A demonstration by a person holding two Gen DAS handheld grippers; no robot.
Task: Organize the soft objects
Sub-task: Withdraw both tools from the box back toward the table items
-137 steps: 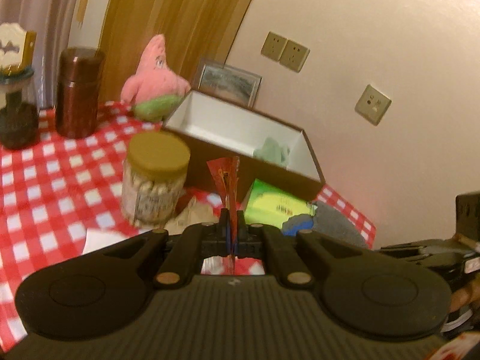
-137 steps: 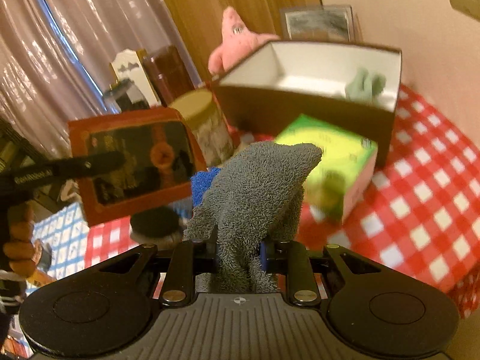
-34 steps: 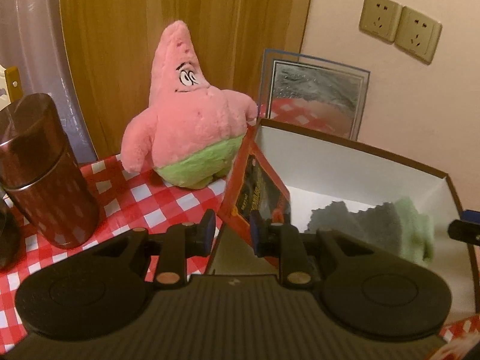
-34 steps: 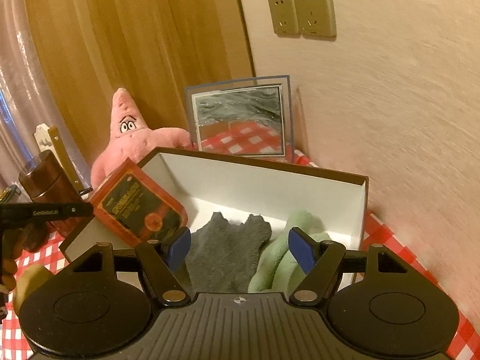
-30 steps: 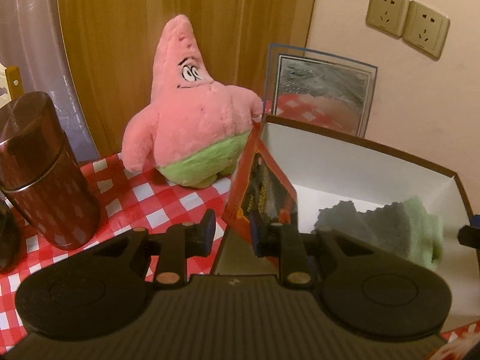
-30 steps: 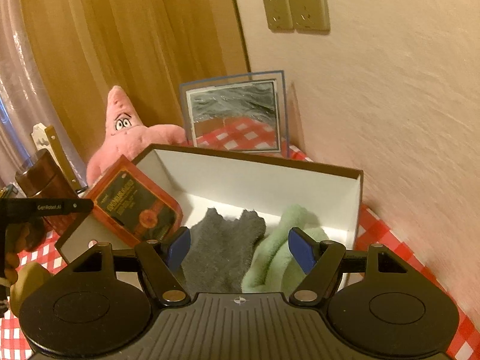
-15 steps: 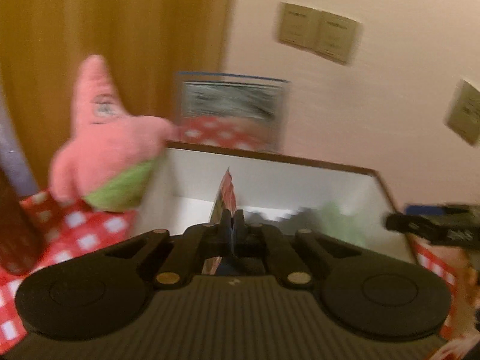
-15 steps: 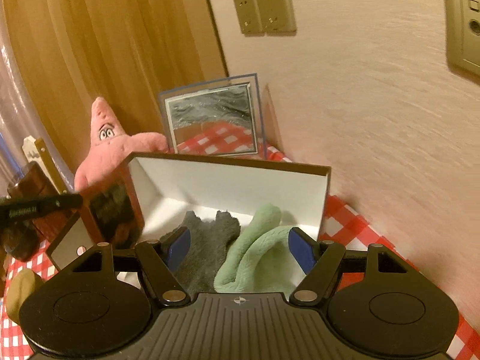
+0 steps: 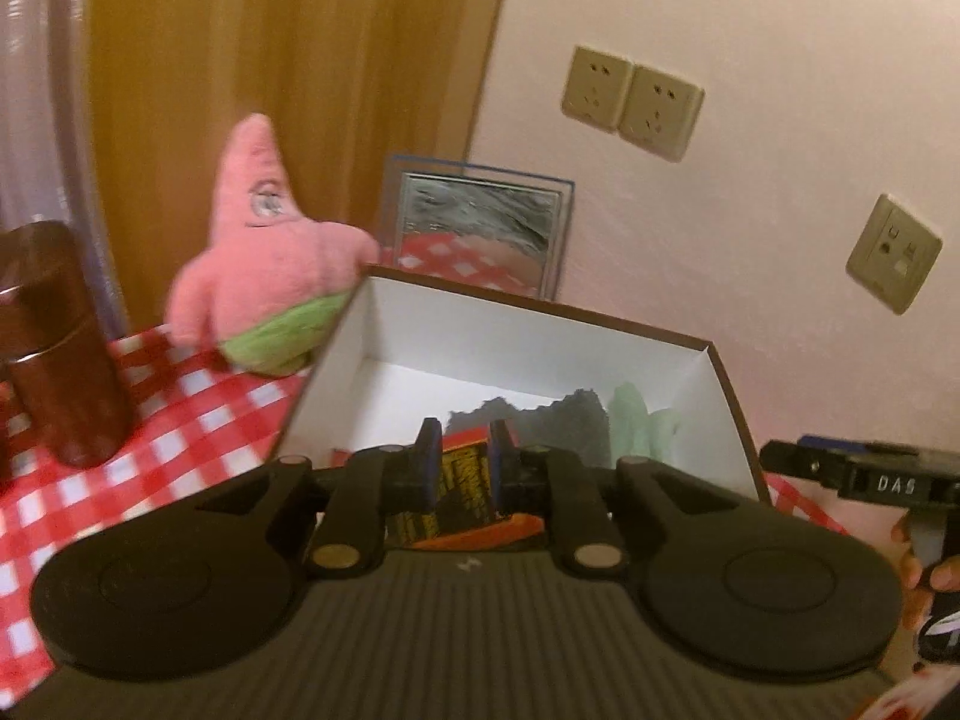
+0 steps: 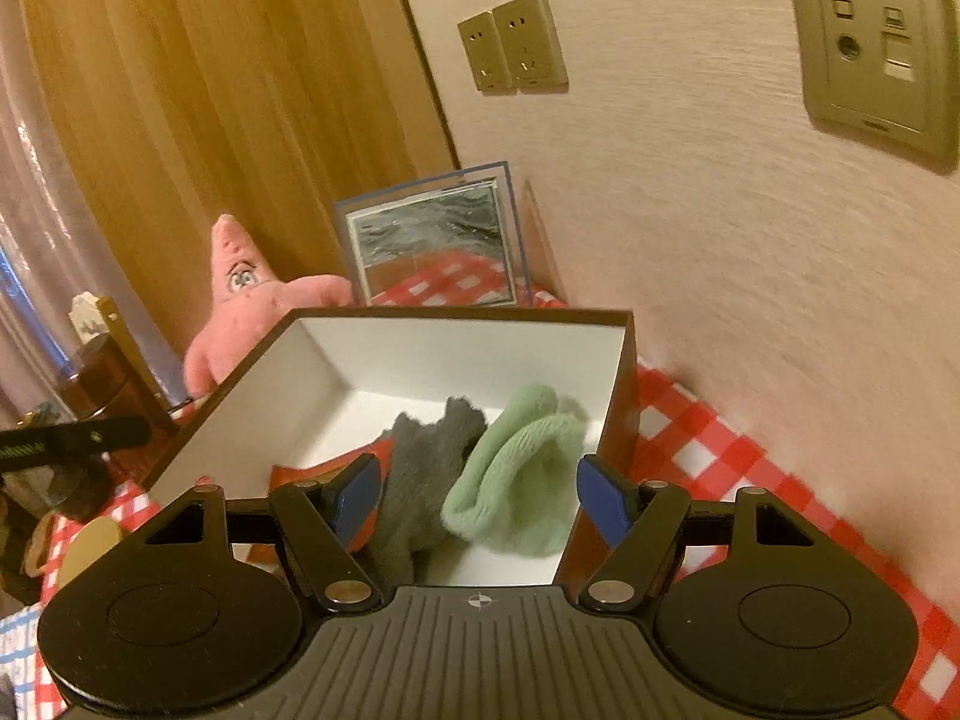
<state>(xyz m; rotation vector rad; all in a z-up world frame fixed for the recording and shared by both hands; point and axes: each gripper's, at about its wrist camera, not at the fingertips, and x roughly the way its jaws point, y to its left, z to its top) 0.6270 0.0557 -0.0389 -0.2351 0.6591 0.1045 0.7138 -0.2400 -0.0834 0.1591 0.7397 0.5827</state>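
A brown box with white inside (image 9: 723,372) (image 10: 420,354) stands against the wall. In it lie a grey cloth (image 9: 528,420) (image 10: 429,450), a green cloth (image 9: 636,426) (image 10: 522,468) and a red and orange packet (image 9: 465,486) (image 10: 327,468). My left gripper (image 9: 462,468) is open over the box's near edge, the packet lying loose between and below its fingers. My right gripper (image 10: 480,495) is wide open and empty above the two cloths. A pink star plush (image 9: 264,258) (image 10: 240,300) sits left of the box.
A framed picture (image 9: 480,234) (image 10: 432,246) leans on the wall behind the box. A dark red canister (image 9: 54,342) stands at the left on the red checked cloth (image 9: 180,408). Wall sockets (image 10: 513,51) are above. The other gripper shows at the right edge (image 9: 870,480).
My left gripper has opened and let go of the packet, which now lies in the box. The right gripper has drawn back a little, still open.
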